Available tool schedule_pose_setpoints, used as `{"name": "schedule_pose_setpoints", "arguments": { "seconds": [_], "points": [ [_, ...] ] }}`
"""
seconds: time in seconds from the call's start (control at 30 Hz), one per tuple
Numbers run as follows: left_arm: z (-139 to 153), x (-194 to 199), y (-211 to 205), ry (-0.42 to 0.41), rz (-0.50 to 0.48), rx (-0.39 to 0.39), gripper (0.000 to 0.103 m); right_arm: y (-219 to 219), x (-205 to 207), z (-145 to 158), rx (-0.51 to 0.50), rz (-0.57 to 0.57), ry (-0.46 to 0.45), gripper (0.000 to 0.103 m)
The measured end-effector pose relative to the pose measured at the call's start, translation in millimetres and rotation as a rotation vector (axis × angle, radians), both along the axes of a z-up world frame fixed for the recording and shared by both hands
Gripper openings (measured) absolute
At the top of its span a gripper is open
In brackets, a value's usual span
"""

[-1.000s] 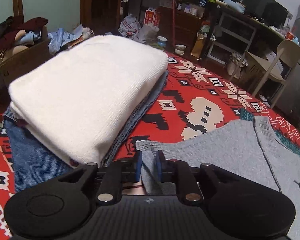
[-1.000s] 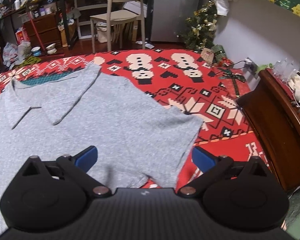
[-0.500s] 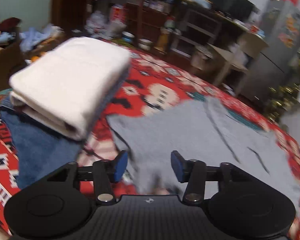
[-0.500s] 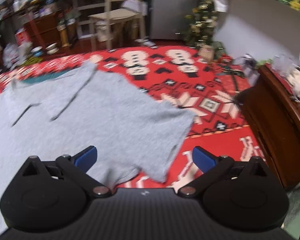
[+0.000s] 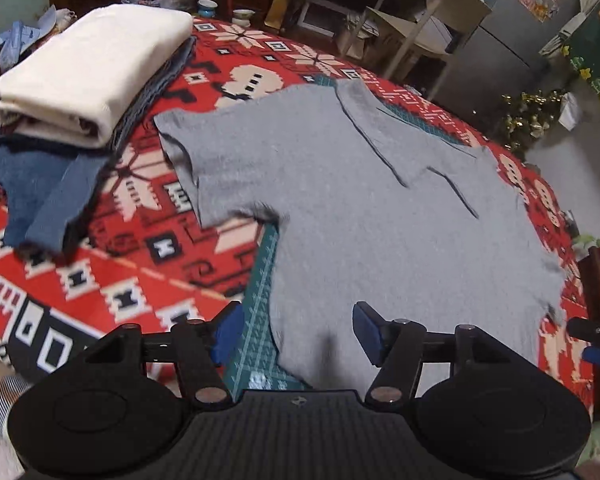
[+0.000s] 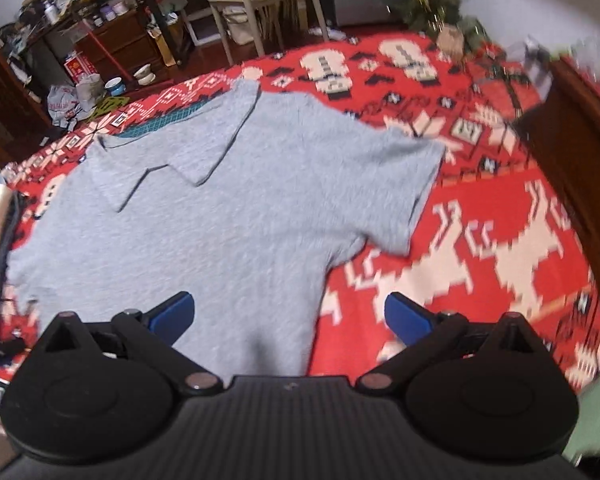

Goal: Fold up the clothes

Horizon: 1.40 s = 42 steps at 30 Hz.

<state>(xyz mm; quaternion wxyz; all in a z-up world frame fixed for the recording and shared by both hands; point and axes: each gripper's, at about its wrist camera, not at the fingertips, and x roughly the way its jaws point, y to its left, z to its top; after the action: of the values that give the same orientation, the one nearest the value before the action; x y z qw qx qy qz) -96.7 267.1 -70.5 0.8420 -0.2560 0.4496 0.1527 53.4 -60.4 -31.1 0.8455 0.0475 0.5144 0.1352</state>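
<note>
A grey polo shirt (image 5: 372, 216) (image 6: 204, 224) lies spread flat, collar away from me, on a red patterned blanket (image 5: 132, 264). My left gripper (image 5: 296, 328) hovers over the shirt's left side near the hem; its jaws are opening and nothing is between the blue pads. My right gripper (image 6: 288, 316) stands wide open above the shirt's right side edge, with nothing held. Its fingertips (image 5: 596, 340) show at the right edge of the left wrist view.
A stack of folded clothes, white towel (image 5: 92, 68) on top of blue denim (image 5: 40, 196), sits at the left. A green cutting mat (image 5: 260, 320) peeks out under the shirt. A wooden cabinet (image 6: 572, 184) stands at the right, with a chair (image 6: 260, 4) and cluttered shelves behind.
The left gripper let go of the shirt's sleeve, opened, and drew back from it. Both views now take in more of the shirt. The right gripper stayed open and shifted slightly.
</note>
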Motion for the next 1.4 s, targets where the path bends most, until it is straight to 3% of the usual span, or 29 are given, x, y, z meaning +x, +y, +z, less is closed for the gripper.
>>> {"name": "schedule_pose_setpoints", "arguments": {
  "seconds": [0.27, 0.37, 0.5, 0.57, 0.63, 0.7, 0.87, 0.93, 1.13, 1.4],
  "points": [
    [-1.3, -14.5, -20.8, -0.001, -0.068, -0.019, 0.057, 1.9, -30.5, 4.5, 0.023, 0.03, 0.034, 0.101],
    [-5.0, -10.2, -29.1, 0.011, -0.109, 0.002, 0.052, 4.0, -39.0, -3.3, -0.004, 0.045, 0.044, 0.093],
    [-14.3, -5.2, -29.8, 0.046, -0.118, -0.016, 0.04, 8.9, -45.2, -15.7, -0.063, 0.062, 0.078, 0.073],
    [-17.2, -5.0, -27.6, 0.056, -0.114, -0.033, 0.038, 8.1, -45.4, -18.7, -0.065, 0.061, 0.099, 0.066],
    [-18.0, -6.7, -23.1, 0.048, -0.1, -0.063, 0.038, 3.8, -43.9, -23.6, -0.049, 0.053, 0.139, 0.049],
    [-19.5, -8.0, -17.1, 0.04, -0.082, -0.105, 0.038, -0.6, -42.3, -28.6, -0.033, 0.044, 0.18, 0.04],
    [-19.3, -8.7, -16.3, 0.031, -0.076, -0.124, 0.036, -4.8, -42.9, -31.9, -0.025, 0.026, 0.205, 0.032],
    [-18.8, -8.9, -17.7, 0.03, -0.084, -0.121, 0.036, -5.0, -42.7, -33.9, -0.026, 0.023, 0.21, 0.007],
    [-17.6, -10.4, -17.0, 0.014, -0.091, -0.13, 0.036, -5.1, -43.3, -27.6, 0.042, 0.037, 0.148, 0.006],
    [-18.8, -8.3, -19.9, 0.025, -0.096, -0.108, 0.036, 7.9, -37.2, -36.8, 0.107, 0.092, 0.141, 0.01]
  ]
}}
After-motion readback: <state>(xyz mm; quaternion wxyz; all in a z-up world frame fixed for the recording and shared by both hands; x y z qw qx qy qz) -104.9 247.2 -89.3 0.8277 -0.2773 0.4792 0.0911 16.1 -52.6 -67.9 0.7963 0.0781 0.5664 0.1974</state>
